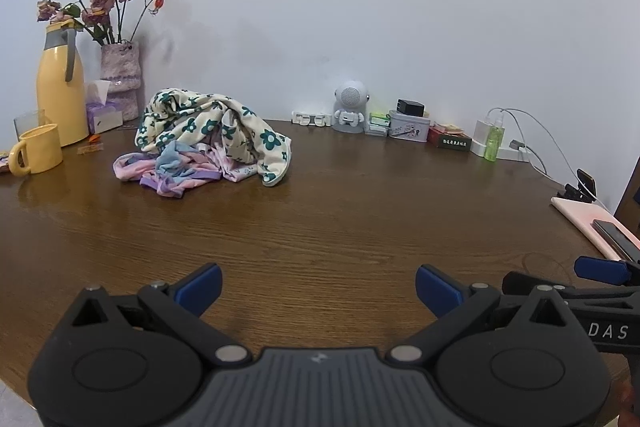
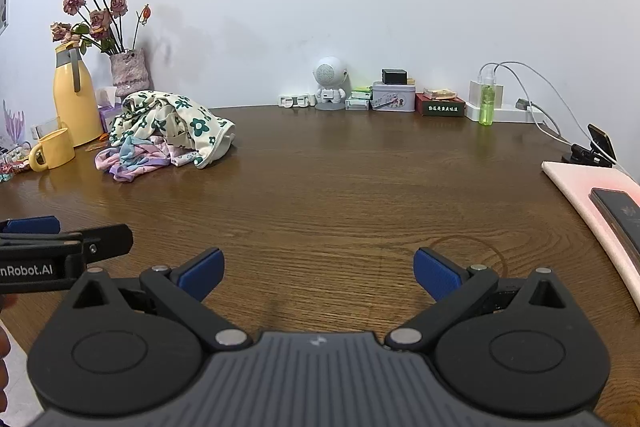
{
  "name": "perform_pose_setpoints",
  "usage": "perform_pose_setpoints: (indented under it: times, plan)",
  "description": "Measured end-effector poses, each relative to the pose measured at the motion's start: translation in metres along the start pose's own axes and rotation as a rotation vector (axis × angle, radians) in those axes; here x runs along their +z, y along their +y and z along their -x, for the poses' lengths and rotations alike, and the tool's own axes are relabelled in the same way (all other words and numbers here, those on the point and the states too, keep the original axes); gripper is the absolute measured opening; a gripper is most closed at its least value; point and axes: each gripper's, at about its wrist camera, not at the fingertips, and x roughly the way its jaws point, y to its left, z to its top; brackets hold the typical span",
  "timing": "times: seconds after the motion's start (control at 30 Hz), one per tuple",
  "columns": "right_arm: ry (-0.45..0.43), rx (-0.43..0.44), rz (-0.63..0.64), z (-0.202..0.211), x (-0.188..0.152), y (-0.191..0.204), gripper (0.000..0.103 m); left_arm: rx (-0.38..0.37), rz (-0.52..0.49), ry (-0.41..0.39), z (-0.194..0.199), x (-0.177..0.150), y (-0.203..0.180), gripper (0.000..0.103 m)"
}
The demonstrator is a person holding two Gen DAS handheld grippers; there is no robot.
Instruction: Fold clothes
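A crumpled heap of clothes (image 1: 208, 139) lies at the back left of the brown wooden table (image 1: 320, 227): a cream garment with green flowers on top, pink, purple and blue pieces under it. The right wrist view shows the same heap of clothes (image 2: 168, 131) further left. My left gripper (image 1: 318, 291) hovers open over the table's near edge, well short of the heap, nothing between its blue pads. My right gripper (image 2: 318, 275) is open too and holds nothing, beside the left one. Each view catches the other gripper's side at its edge.
A yellow jug (image 1: 60, 87), a yellow mug (image 1: 38, 149), a tissue box and a vase of dried roses (image 1: 120, 79) stand back left. A small robot-shaped speaker (image 1: 350, 107), tins, a green bottle (image 1: 493, 143) and cables line the wall. A pink pad with a phone (image 2: 600, 207) lies right.
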Motion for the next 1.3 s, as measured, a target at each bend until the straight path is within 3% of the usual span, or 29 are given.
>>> perform_pose_setpoints:
  times: [1.3]
  plan:
    - [0.009,0.003,-0.006,-0.001,0.001,0.005,0.103,-0.014,0.000,0.010,-0.007,-0.004,0.002,0.103]
